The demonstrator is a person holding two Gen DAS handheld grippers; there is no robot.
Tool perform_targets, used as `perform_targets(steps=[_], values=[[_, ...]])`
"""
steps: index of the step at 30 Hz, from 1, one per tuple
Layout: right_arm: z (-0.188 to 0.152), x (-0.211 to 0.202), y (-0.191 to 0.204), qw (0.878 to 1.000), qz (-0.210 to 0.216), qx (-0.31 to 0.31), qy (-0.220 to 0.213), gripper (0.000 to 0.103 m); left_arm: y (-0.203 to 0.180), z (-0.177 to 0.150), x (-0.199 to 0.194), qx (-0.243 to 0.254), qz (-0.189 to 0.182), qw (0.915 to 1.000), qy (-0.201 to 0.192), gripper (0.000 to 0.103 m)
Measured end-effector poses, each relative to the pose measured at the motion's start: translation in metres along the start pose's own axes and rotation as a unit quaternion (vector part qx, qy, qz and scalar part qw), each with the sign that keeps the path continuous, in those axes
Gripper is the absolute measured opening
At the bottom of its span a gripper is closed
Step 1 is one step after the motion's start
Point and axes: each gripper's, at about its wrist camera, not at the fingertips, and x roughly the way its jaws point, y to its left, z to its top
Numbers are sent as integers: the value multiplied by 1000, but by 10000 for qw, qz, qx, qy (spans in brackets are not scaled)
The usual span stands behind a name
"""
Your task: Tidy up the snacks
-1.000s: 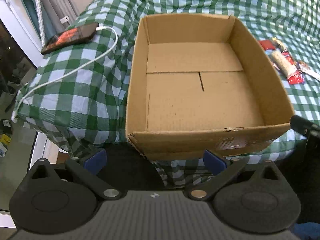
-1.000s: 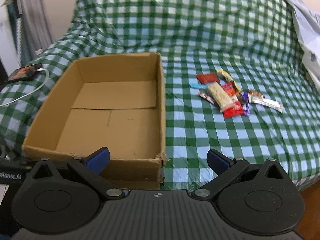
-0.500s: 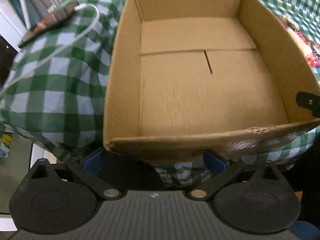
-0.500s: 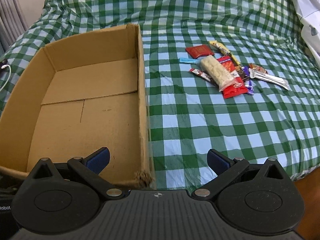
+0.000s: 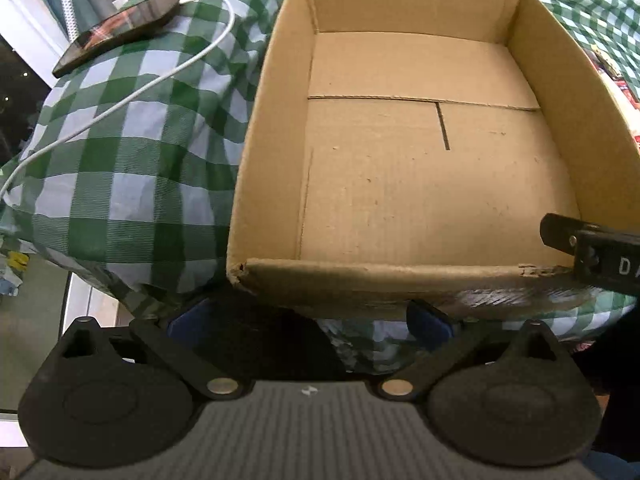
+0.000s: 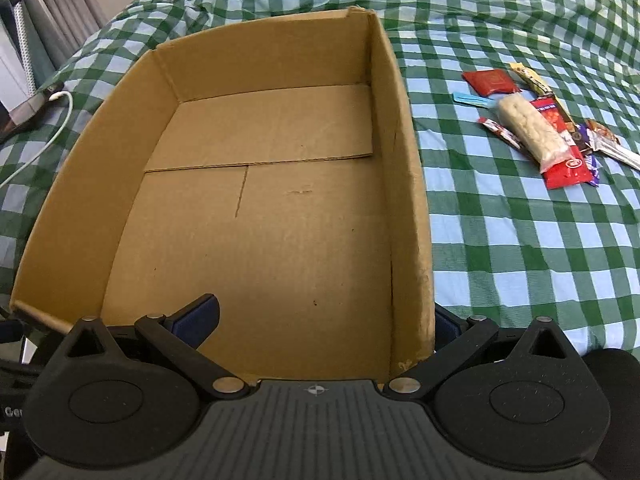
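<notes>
An empty open cardboard box (image 5: 276,128) sits on a green checked cloth; it also shows in the right wrist view (image 6: 408,184). A pile of snack packets (image 6: 536,132) lies on the cloth to the right of the box, with a pale bar on a red packet. My left gripper (image 5: 308,320) is open, low in front of the box's near wall, its blue pads partly hidden under the box edge. My right gripper (image 6: 320,320) is open and straddles the box's near right corner: left finger inside, right finger outside.
A phone (image 5: 120,28) with a white charging cable (image 5: 132,96) lies on the cloth left of the box. The cloth (image 6: 520,260) drops off at the near edge. Curtains hang at the far left. The right gripper's body (image 5: 592,248) shows at the box's right corner.
Both grippers have moved closer to the box. The right gripper moved forward and left until its fingers straddle the box's right wall. The snacks have not moved.
</notes>
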Motion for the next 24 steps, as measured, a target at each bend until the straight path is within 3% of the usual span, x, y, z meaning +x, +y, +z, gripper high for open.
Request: perform_targets(steps=[8, 13, 17, 24], values=[[5, -20, -15, 9998, -10, 118, -129, 103, 0, -2, -28, 1, -48, 9995, -305, 103], [0, -54, -23, 9987, -21, 121, -496, 103, 0, -6, -56, -53, -163, 9971, -736, 103], [-5, -86, -31, 9960, -2, 145, -881, 103, -3, -11, -79, 6, -628, 9920, -1091, 103], [-12, -130, -59, 9896, -32, 351, -1391, 103, -23, -2, -113, 99, -1237, 9874, -977, 103]])
